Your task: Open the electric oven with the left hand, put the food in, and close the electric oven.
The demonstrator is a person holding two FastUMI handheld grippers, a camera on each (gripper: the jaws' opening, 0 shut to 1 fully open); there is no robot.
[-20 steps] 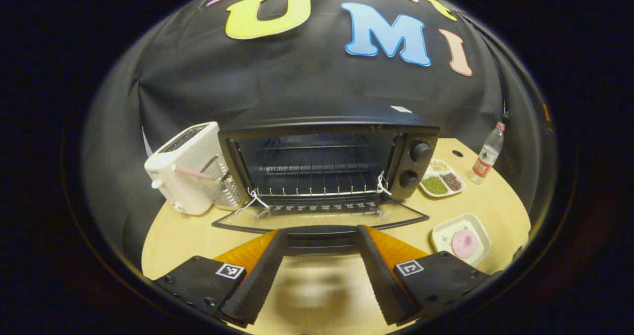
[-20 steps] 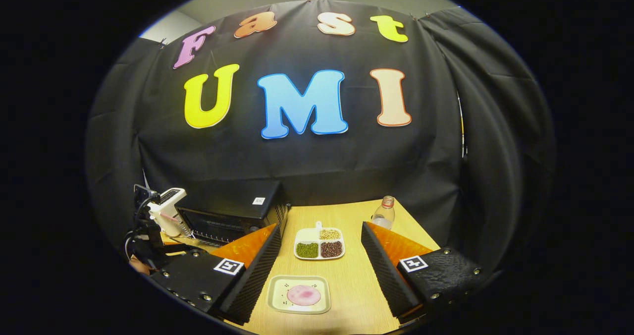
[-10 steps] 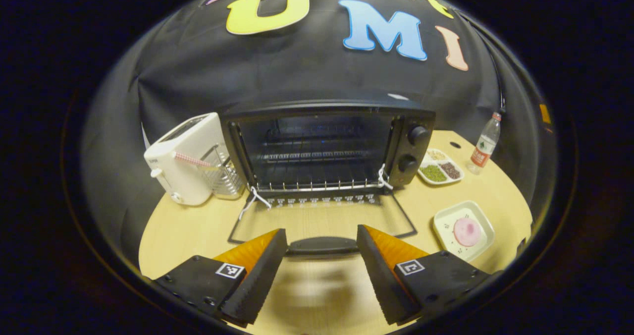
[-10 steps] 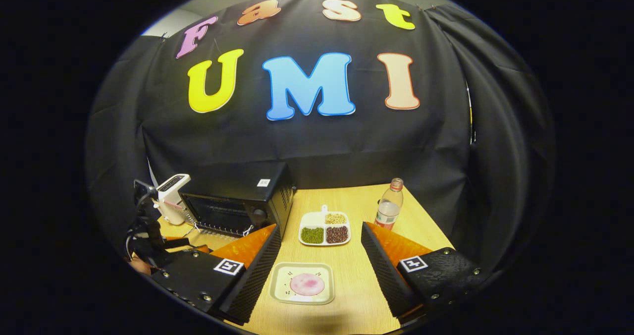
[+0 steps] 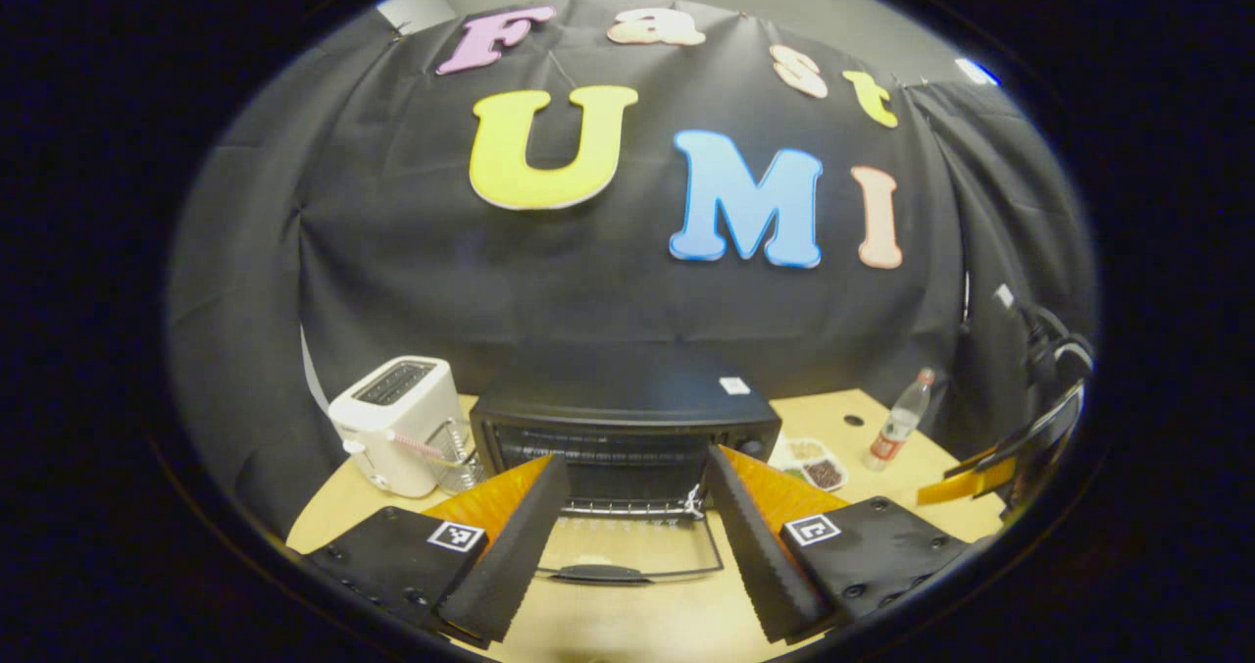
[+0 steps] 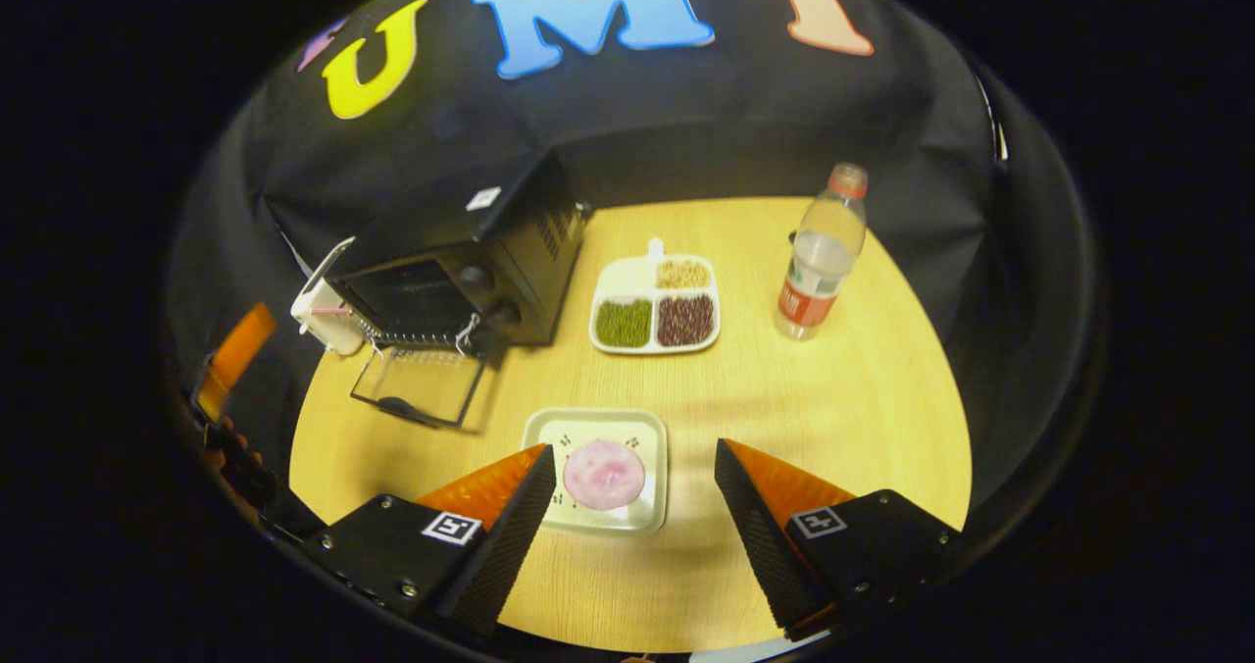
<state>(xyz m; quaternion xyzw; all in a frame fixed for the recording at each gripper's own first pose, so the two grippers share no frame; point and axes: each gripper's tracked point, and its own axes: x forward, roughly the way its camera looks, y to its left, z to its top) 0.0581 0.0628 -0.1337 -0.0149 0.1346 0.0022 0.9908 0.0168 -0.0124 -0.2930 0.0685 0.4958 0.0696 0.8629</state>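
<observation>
The black electric oven stands at the table's middle, its glass door folded down flat with the handle nearest me. My left gripper hangs open, back from and above the door, holding nothing. In the right gripper view the oven is at the far left with its door down. The food, a round pink piece, lies on a white square plate. My right gripper is open just above the plate's near side, fingers apart on either side of it.
A white toaster stands left of the oven. A divided dish of beans and a water bottle sit right of the oven. The other gripper shows at the left edge of the right gripper view.
My left gripper has drawn back and up from the door handle, leaving the door down. My right gripper has tipped downward and closed in over the plate with the pink food.
</observation>
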